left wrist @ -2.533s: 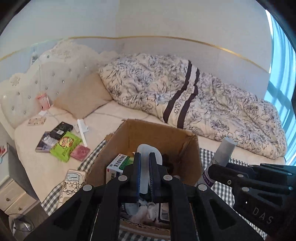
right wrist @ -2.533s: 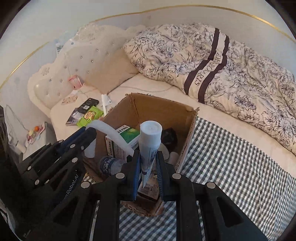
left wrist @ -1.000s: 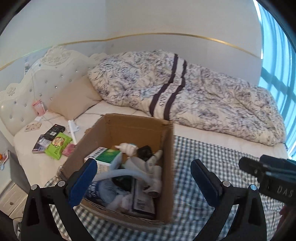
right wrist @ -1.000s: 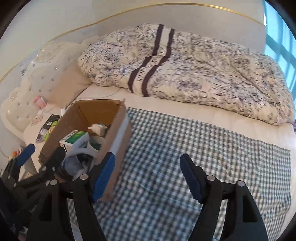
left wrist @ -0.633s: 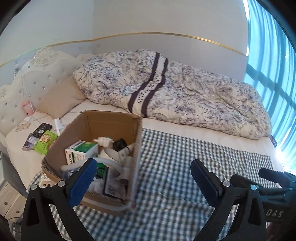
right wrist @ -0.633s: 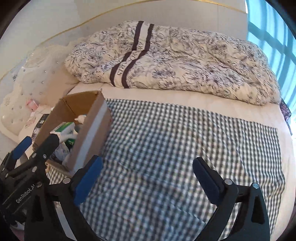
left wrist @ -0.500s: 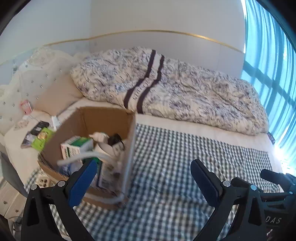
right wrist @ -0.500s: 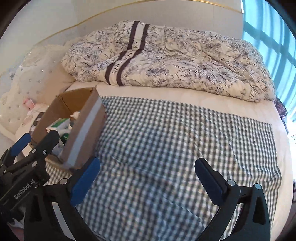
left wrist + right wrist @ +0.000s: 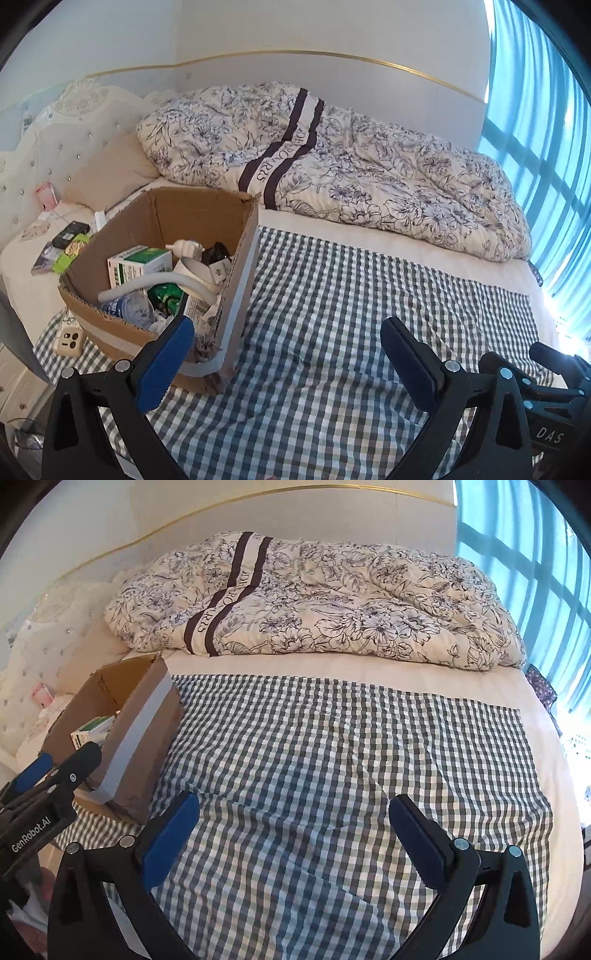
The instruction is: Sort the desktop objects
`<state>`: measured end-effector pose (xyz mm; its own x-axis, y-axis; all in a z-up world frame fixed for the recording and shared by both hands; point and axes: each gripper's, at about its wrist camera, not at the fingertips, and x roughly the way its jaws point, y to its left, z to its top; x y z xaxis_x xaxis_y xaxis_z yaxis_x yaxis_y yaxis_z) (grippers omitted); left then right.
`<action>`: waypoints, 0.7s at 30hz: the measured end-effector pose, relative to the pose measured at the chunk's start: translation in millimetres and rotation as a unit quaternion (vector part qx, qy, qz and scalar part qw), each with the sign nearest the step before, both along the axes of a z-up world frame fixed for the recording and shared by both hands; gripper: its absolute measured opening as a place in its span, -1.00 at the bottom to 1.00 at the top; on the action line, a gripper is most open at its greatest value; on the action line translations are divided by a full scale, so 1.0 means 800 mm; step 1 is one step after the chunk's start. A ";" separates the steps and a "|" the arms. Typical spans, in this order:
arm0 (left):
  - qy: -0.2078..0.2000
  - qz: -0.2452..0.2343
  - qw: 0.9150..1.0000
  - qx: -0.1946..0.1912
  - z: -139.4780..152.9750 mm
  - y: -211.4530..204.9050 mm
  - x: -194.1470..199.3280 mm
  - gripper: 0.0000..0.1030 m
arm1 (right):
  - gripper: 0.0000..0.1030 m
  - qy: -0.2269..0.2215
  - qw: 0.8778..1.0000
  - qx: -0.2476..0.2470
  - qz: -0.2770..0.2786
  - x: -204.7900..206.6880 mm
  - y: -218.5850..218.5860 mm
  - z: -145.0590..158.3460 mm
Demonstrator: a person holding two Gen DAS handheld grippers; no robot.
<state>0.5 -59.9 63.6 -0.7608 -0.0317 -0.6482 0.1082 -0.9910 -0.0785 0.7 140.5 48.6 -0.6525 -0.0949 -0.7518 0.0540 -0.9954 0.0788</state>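
Since the cardboard box (image 9: 155, 221) already holds the collected objects, the left gripper (image 9: 286, 354) and right gripper (image 9: 293, 834) hang wide open and empty above the seemingly bare checked cloth (image 9: 332, 746).

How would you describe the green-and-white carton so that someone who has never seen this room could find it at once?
Start at the checked cloth spread over the bed, then go to the open cardboard box on its left end. Among the box's contents, the green-and-white carton sits toward the headboard side, above a curved white tube. It is the only squared, printed package there with a green top.
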 end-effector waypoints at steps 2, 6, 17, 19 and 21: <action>-0.004 0.001 1.000 -0.004 -0.003 -0.002 -0.001 1.00 | 0.99 0.000 1.000 0.002 0.002 -0.001 -0.005 -0.002; -0.005 0.002 1.000 -0.003 -0.005 -0.005 0.001 1.00 | 0.99 -0.001 1.000 0.005 0.007 -0.001 -0.013 -0.005; -0.007 0.004 1.000 -0.005 -0.009 -0.008 0.002 1.00 | 0.99 -0.010 1.000 0.014 0.008 -0.001 -0.016 -0.013; -0.008 0.005 1.000 -0.003 -0.009 -0.009 0.003 1.00 | 0.99 -0.010 1.000 0.016 0.010 -0.001 -0.017 -0.013; -0.007 0.005 1.000 -0.003 -0.009 -0.009 0.003 1.00 | 0.99 -0.011 1.000 0.016 0.012 0.000 -0.018 -0.014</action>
<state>3.2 -67.4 56.5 -0.7507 -0.0439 -0.6592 0.1200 -0.9902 -0.0708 0.4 126.4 37.4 -0.6339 -0.0853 -0.7687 0.0763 -0.9960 0.0475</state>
